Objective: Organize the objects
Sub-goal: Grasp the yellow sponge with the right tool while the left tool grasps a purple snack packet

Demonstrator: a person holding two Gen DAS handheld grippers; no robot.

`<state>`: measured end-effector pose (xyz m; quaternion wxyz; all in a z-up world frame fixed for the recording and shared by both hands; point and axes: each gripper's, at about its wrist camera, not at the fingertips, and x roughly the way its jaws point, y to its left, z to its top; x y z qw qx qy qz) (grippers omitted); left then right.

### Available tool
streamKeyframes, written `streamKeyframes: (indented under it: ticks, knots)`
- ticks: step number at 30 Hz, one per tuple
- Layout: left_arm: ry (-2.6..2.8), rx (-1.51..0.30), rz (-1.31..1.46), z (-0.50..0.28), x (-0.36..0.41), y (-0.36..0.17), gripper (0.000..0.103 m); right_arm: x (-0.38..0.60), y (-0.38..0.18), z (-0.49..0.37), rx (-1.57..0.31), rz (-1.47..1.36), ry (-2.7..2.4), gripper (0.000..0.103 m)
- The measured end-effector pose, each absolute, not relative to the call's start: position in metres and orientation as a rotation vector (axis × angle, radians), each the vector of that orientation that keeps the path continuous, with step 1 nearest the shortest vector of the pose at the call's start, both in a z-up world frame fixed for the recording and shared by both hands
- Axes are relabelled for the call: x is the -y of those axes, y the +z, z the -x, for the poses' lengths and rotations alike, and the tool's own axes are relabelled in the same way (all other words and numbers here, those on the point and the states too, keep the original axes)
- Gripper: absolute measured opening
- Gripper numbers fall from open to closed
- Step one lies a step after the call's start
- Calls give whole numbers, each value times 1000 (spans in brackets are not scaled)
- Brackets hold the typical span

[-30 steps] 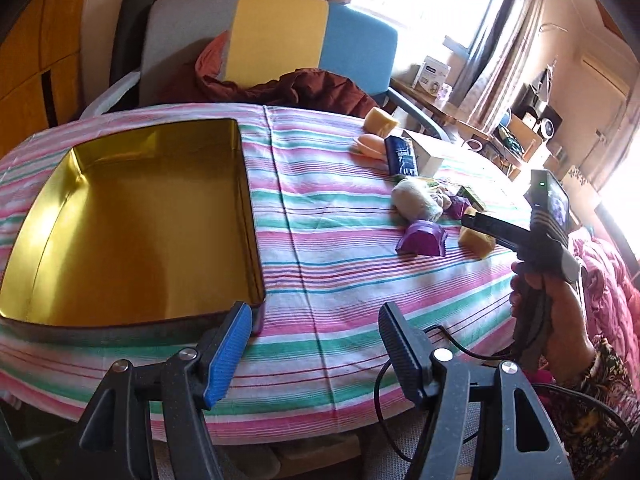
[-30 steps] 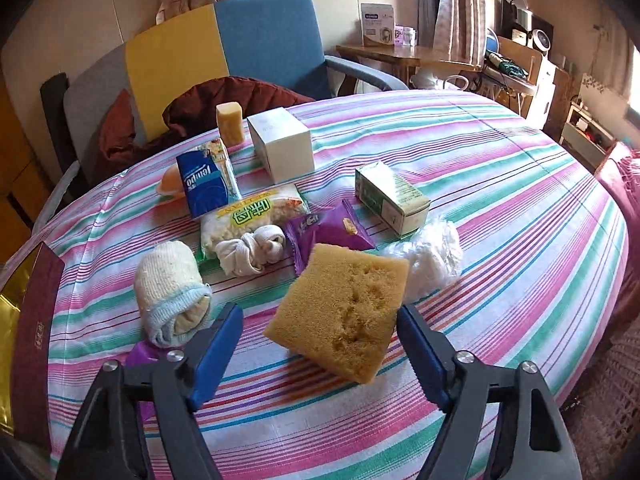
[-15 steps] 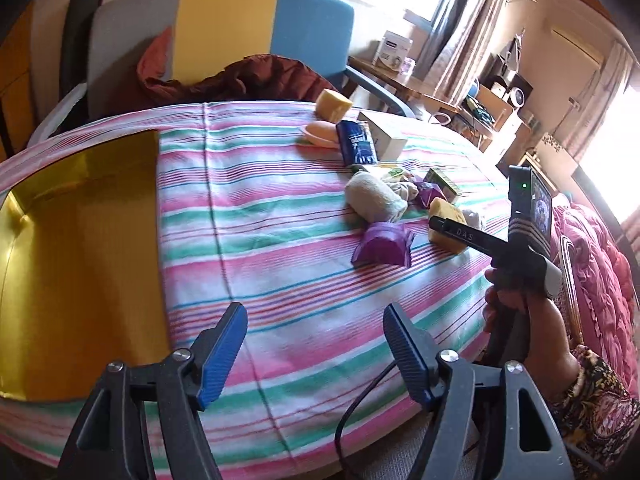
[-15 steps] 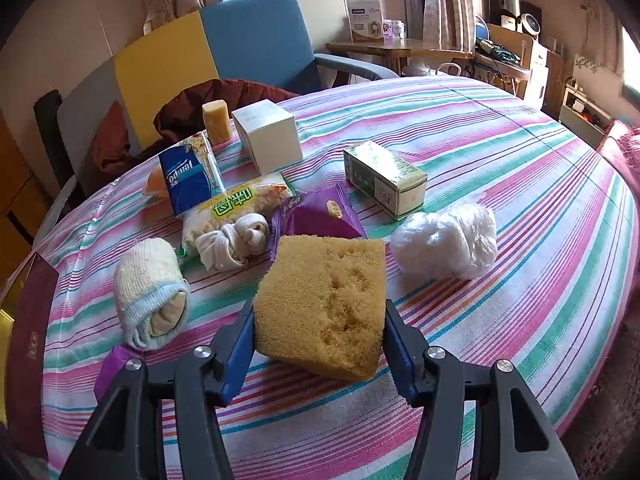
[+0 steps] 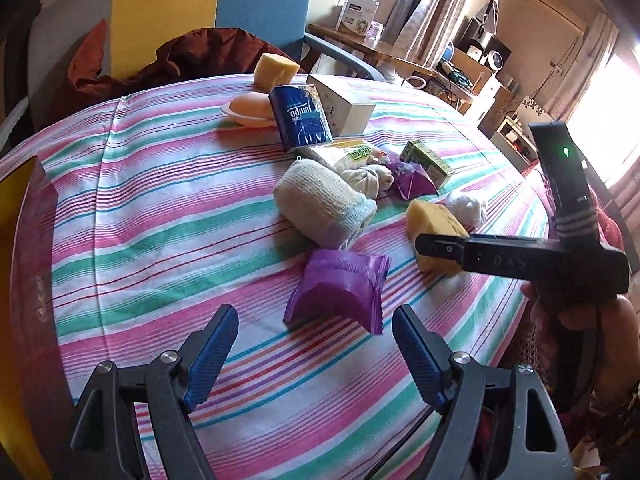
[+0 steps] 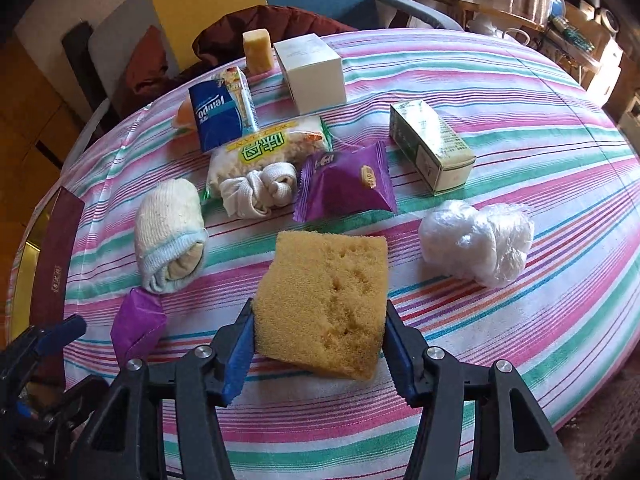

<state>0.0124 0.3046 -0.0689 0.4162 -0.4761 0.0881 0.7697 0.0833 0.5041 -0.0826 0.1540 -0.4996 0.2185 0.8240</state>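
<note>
My right gripper (image 6: 320,340) is shut on a yellow sponge (image 6: 324,300), its pads pressed on both sides; the sponge rests low over the striped tablecloth (image 6: 520,152). In the left wrist view the sponge (image 5: 434,224) sits at the tip of the right gripper (image 5: 436,248). My left gripper (image 5: 316,352) is open and empty, just in front of a purple packet (image 5: 340,288). A rolled sock (image 5: 320,204) lies beyond it. The gold tin (image 5: 12,208) shows at the left edge.
Behind lie a second purple snack pack (image 6: 348,184), knotted white cloth (image 6: 260,192), noodle pack (image 6: 272,152), blue tissue pack (image 6: 220,112), white box (image 6: 312,72), green box (image 6: 432,148), plastic wad (image 6: 476,240) and small sponge (image 6: 258,52). A chair (image 5: 208,4) stands behind the table.
My right gripper has closed onto the yellow sponge. My left gripper has swung right, away from the gold tin, and now faces the purple packet.
</note>
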Motion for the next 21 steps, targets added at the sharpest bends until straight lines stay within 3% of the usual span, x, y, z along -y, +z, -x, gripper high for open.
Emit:
streamKeyframes:
  ticks: [8,12,14,19,21]
  knots:
    - [1909,-204,1186,-3,-328,-85,81,-522,-87,-90,-850,1384,2354,60]
    - [1944,-215,1148,-5,-333,-90,79,-520,-88,-92,-847,1389,2353,60]
    - [1953,-232,1126,-8,-335,-91,76,-519,-86,-89,-829,1396,2354,60]
    - [2010,-273,1095,-9,-332,-93,52,-517,-85,-85,-828,1399,2355,60]
    - [2009,-243,1101,-6,-327,-93,48,-519,-83,-88,-819,1410,2367,60]
